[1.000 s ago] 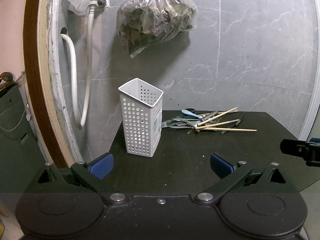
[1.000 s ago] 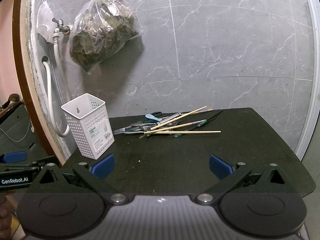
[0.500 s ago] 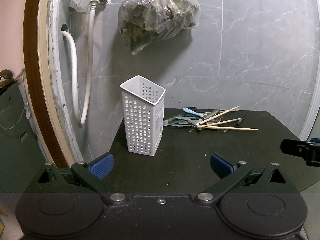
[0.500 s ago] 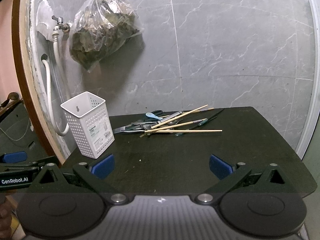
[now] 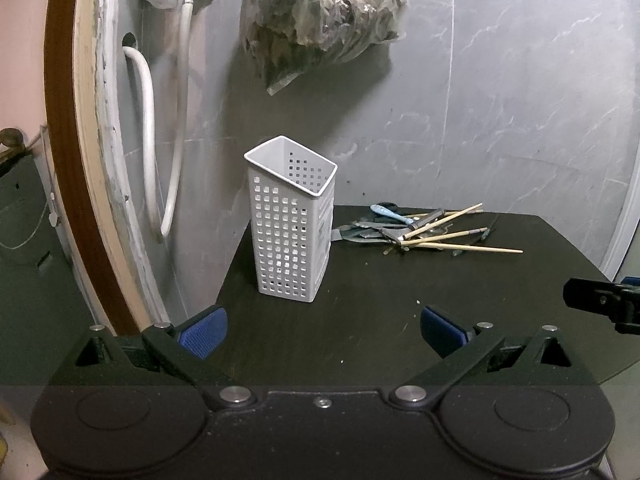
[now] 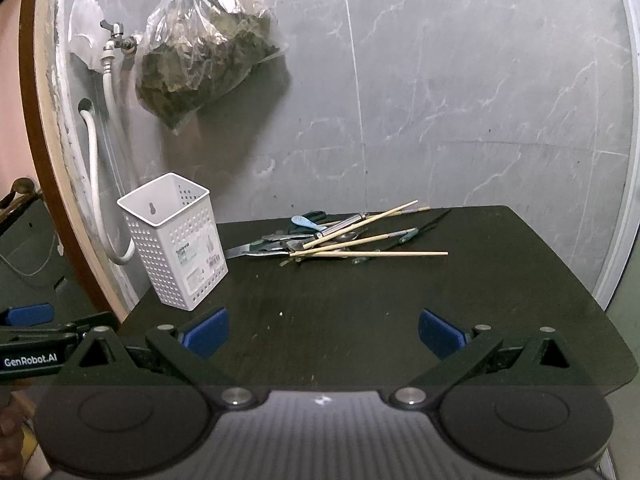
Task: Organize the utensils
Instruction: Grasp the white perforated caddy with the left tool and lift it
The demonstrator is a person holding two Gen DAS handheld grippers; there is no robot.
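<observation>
Left wrist view: left gripper [image 5: 323, 330] fingers spread wide, nothing held; basket [image 5: 290, 220] upright on counter [image 5: 360, 320]. Utensils [image 6: 344, 238] piled beside basket; right gripper [image 6: 323, 330] likewise wide, empty.

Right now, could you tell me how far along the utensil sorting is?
Nothing looks done yet: the white holder stands upright and appears empty. Nothing is in hand; the left gripper and right gripper have their jaws open. All the utensils, chopsticks included, lie piled on the black table.
</observation>
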